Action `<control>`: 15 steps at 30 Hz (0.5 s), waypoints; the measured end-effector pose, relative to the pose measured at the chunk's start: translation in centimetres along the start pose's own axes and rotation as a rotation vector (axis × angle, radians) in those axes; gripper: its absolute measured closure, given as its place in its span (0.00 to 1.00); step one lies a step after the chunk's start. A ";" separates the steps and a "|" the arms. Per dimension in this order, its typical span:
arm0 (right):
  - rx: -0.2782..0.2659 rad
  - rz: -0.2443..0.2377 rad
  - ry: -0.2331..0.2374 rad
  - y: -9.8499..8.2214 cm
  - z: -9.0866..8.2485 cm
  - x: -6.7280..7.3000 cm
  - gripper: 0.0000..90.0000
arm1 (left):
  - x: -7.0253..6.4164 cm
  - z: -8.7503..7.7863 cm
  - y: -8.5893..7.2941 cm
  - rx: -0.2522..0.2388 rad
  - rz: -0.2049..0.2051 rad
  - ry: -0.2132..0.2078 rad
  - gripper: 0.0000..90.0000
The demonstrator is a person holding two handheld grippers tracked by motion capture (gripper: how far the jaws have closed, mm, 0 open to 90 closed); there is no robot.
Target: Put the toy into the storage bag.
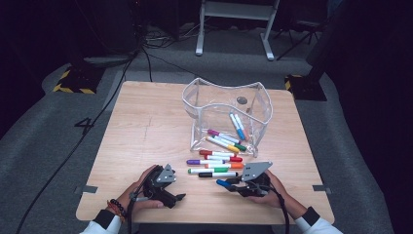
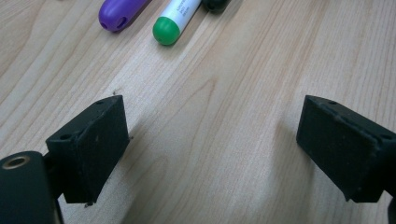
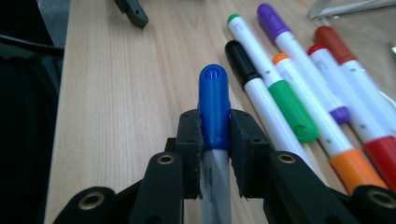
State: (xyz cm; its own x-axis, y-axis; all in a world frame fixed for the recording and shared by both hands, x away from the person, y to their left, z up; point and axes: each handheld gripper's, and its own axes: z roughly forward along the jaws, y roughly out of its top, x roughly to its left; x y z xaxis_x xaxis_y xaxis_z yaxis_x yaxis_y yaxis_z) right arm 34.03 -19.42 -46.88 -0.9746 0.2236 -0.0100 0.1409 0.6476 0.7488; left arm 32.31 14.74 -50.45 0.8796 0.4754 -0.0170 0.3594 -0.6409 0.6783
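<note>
The right hand-held gripper [image 3: 215, 140] squeezes the blue marker [image 3: 214, 105], a light, hard, slippery stick best held mid-body, at 6 o'clock on the tabletop [image 1: 146, 126], while the left hand-held gripper [image 2: 210, 149] gapes empty.

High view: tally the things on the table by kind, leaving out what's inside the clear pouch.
Loose markers: 6
Blue marker, gripped: 1
Clear pouch: 1
Hand-held grippers: 2
Total: 10
</note>
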 end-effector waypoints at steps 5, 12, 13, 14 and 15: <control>-0.062 0.022 -0.042 0.0 -2.7 -0.5 0.83 | 0.0 0.1 0.1 0.000 -0.002 0.002 0.10; -0.162 0.028 -0.138 1.1 -7.7 -1.4 0.83 | 0.0 0.1 0.1 -0.001 -0.002 0.002 0.10; -0.177 0.031 -0.151 1.3 -8.5 -1.5 0.83 | 0.0 0.1 0.1 0.000 -0.003 0.002 0.10; -0.188 0.025 -0.167 1.6 -9.2 -1.6 0.83 | 0.0 0.1 0.1 -0.001 -0.002 0.002 0.10; -0.199 0.026 -0.178 1.8 -9.8 -1.7 0.83 | 0.0 0.1 0.1 -0.001 -0.002 0.002 0.10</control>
State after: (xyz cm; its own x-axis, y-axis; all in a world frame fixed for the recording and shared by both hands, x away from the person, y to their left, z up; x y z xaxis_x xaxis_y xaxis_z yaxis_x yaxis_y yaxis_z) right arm 34.28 -25.78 -39.00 -0.9226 0.3746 -0.0921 0.1118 0.4882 0.8655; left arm 32.38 14.63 -50.45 0.8784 0.4777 -0.0167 0.3607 -0.6397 0.6787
